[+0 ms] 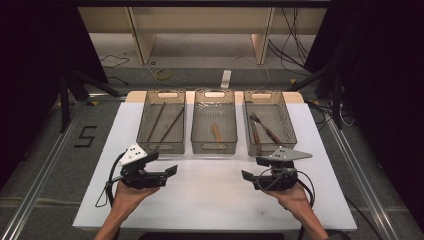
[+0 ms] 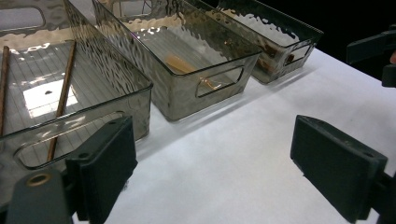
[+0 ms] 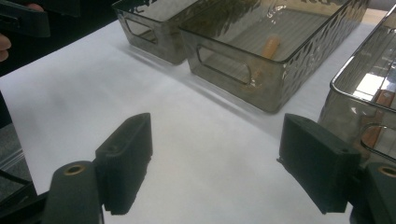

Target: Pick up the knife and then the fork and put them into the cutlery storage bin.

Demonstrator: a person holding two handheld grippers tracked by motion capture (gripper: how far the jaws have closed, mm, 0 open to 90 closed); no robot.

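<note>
A wooden shelf (image 1: 200,30) spans the top of the frame. Black cables (image 1: 292,35) hang at upper right. A black number five (image 1: 85,136) marks the floor at left.

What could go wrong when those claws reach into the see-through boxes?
1. The three bins stand close side by side; an open left gripper or right gripper going into the middle bin might bump a wall and push a bin along the white table.
2. The two thin sticks in the left bin lie flat on its floor, so jaws could slip off them.
3. The tools in the right bin overlap; grabbing one may drag another.
</note>
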